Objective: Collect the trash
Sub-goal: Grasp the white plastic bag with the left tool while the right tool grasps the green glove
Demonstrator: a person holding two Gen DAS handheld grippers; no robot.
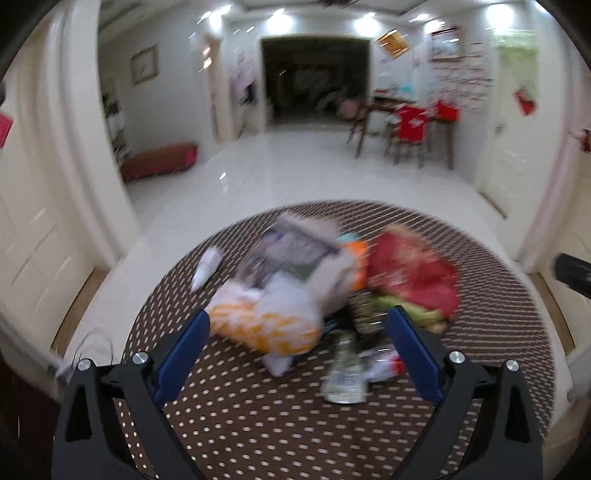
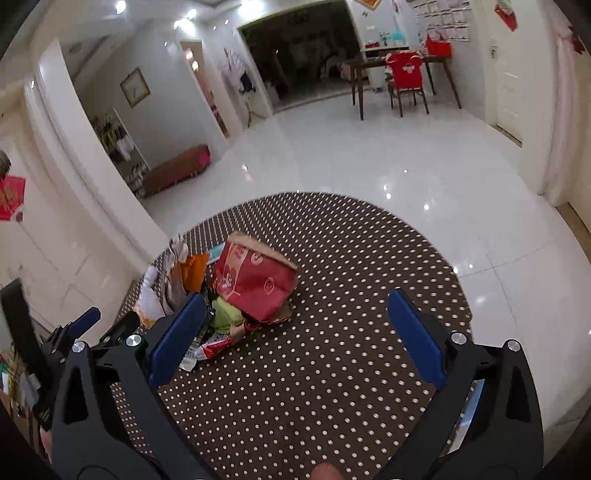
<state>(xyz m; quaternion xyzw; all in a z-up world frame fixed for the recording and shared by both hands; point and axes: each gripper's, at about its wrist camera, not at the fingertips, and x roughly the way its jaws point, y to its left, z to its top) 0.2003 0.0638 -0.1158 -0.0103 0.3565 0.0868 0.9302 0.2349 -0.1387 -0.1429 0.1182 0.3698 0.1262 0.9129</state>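
Both claws gape, empty. Trash pile (image 1: 332, 295) lies dead ahead of left claw (image 1: 299, 354), nearer; right claw (image 2: 295, 336) sits off its right side.

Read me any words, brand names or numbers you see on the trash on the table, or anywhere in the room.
None can be read.
Red paper bag: white printed marks, not legible.
Crumpled wrappers: print too blurred.
Wall papers and red hangings: too small and blurred.
Both tools, left and right, bear no lettering.
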